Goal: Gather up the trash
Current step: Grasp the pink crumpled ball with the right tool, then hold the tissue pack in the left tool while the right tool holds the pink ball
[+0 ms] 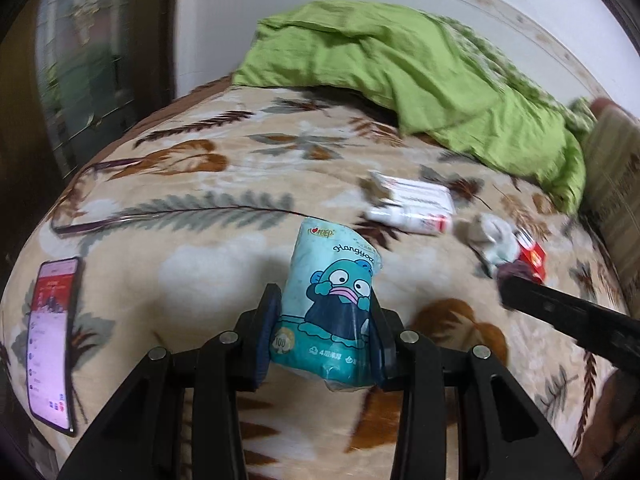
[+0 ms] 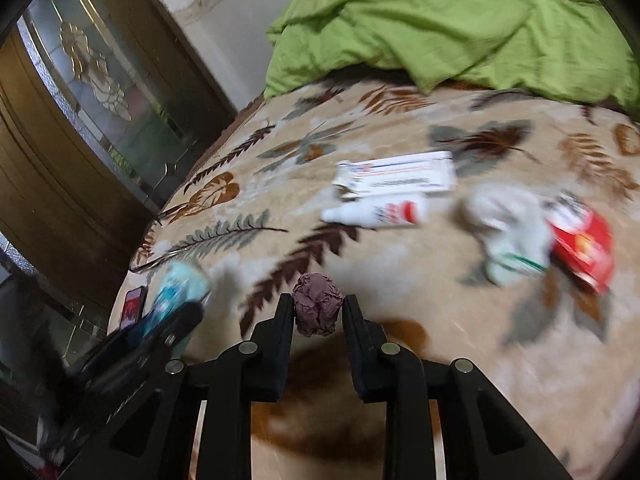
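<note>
Trash is already in both tools: the right gripper (image 2: 318, 312) is clenched on a purple paper wad (image 2: 318, 309), which sits low-centre in the right wrist view, pinched between the fingertips with most of it standing above them. The left gripper (image 1: 324, 340) is clamped on a teal tissue pack (image 1: 330, 304) at lower centre of the left wrist view; its blue pads press the pack's lower half and the top sticks out forward. Both loads look lifted off the blanket (image 1: 200, 264), though the blur makes the gap hard to judge.

Further out, more litter lies on the blanket: a white box (image 2: 396, 174) with a white tube (image 2: 376, 211) just below it at centre, and a crumpled pale wrapper (image 2: 508, 232) touching a red packet (image 2: 582, 250) at right. A phone (image 1: 52, 344) lies at the left edge of the left view, likely not trash. A green quilt (image 1: 420, 76) fills the upper right.

No bin shows in either view, so the step in hand seems to be carrying both pieces off the bed. To do it well, I would keep the right pinch firm, since the wad is held only by its lower part and could roll out if the tool tips. The pack is soft and slippery, so move it steadily without swinging. Keep the two tools apart, and let go only once each is over the bin.
</note>
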Action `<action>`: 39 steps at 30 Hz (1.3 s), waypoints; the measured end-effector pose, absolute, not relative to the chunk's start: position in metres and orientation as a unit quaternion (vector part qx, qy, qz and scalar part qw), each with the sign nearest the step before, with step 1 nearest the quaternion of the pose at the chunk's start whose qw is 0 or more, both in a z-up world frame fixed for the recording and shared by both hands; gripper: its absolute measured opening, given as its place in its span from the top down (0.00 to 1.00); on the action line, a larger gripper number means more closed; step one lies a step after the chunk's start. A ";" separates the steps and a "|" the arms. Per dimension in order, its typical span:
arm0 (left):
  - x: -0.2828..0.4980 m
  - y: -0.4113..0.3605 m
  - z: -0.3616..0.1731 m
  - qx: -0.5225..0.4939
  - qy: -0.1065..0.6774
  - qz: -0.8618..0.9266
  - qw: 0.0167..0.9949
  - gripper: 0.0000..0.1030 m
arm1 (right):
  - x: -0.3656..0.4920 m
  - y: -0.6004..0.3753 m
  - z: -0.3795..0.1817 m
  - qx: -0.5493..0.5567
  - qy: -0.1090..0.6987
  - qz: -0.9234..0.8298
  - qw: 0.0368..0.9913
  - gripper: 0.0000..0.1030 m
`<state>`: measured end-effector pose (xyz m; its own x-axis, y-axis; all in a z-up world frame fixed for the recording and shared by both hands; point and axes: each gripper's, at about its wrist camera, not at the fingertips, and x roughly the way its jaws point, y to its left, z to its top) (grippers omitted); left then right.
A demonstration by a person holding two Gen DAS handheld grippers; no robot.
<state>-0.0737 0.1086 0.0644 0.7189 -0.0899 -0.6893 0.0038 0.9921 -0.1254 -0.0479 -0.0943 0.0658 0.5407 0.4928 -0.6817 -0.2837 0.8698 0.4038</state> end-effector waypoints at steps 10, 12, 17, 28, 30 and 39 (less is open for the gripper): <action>-0.093 0.034 0.067 0.008 0.363 -0.098 0.927 0.63 | -0.126 -0.183 0.069 0.162 0.396 0.143 0.893 0.75; -0.097 0.024 0.067 0.015 0.361 -0.110 0.926 0.63 | -0.133 -0.194 0.066 0.171 0.394 0.131 0.894 0.75; -0.115 -0.002 0.068 0.035 0.357 -0.132 0.924 0.63 | -0.150 -0.212 0.064 0.180 0.380 0.112 0.900 0.75; -0.131 -0.023 0.067 0.038 0.363 -0.142 0.920 0.63 | -0.169 -0.229 0.069 0.201 0.352 0.121 0.906 0.75; -0.131 -0.022 0.067 0.040 0.363 -0.141 0.920 0.63 | -0.171 -0.229 0.069 0.201 0.349 0.122 0.907 0.75; -0.141 -0.017 0.070 0.021 0.364 -0.139 0.921 0.63 | -0.180 -0.231 0.075 0.198 0.333 0.126 0.913 0.75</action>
<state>-0.1408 -0.0168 0.0700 0.6962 -0.2411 -0.6761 0.2715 0.9604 -0.0628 -0.1797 -0.2312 0.0752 0.7460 0.3618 -0.5591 -0.0983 0.8902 0.4449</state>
